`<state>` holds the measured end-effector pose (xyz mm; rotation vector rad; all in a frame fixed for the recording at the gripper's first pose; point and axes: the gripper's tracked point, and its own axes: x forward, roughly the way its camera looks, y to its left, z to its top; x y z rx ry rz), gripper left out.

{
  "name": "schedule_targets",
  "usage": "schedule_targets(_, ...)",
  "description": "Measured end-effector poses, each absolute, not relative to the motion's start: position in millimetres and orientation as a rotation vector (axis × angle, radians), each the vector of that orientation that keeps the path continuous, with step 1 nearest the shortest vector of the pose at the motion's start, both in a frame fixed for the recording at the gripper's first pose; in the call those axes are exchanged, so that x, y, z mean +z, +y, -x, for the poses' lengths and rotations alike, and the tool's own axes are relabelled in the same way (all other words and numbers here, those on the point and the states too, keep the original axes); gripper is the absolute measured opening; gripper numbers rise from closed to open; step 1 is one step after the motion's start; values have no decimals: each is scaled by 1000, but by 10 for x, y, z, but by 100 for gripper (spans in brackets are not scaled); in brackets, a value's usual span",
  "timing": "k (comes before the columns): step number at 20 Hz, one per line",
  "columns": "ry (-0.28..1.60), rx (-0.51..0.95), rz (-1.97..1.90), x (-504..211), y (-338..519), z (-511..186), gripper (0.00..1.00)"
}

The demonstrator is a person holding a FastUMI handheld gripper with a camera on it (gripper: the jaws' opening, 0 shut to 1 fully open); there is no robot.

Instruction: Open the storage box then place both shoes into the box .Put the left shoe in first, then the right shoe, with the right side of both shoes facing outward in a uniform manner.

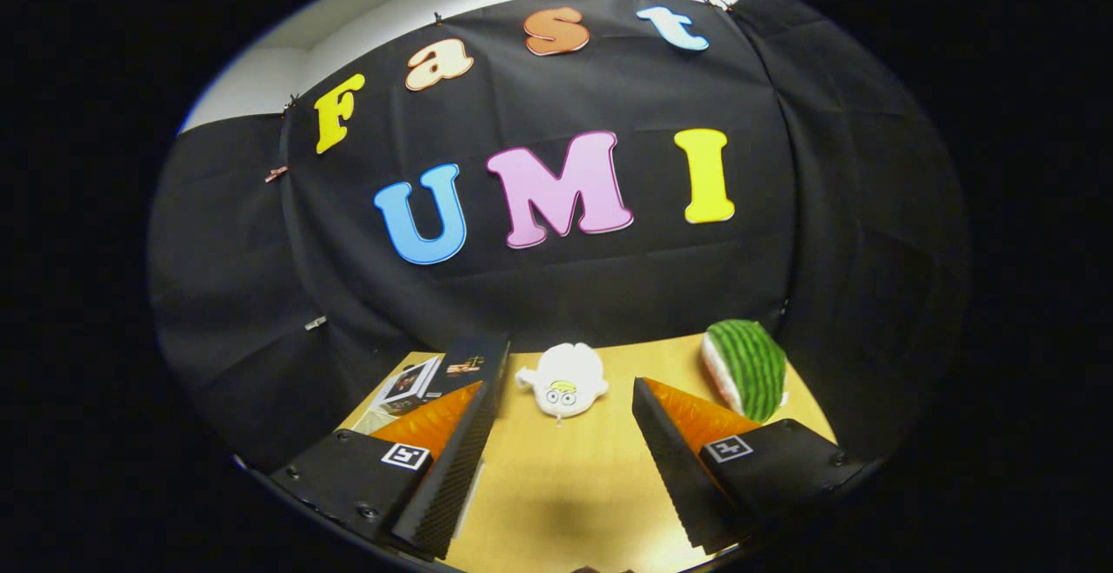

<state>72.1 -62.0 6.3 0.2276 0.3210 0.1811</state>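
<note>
The gripper (pixel 563 416) is held above a light wooden table (pixel 565 486), its two fingers spread wide apart with bare tabletop between them and nothing in their grasp. Just beyond the fingertips, roughly midway between them, sits a small white plush toy (pixel 567 379) with cartoon eyes, resting on the table near its far edge. To the right of it, beyond the right finger and partly hidden by that finger, is a round plush slipper (pixel 748 367) striped in two greens like a watermelon, with a pale edge along its left side; it lies at the table's far right corner. On the left, behind the left finger, stands a dark box (pixel 474 363) with printed pictures on it, and a lighter printed panel (pixel 409 384) lies just beside it; whether this box is open or closed cannot be told. A black cloth wall (pixel 609 286) rises behind the table.
</note>
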Motion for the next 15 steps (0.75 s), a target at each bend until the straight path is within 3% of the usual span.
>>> schedule_targets(8,171,230,-139,39,-1057,-760,98)
schedule_targets(15,152,242,-108,-65,-1072,-708,98)
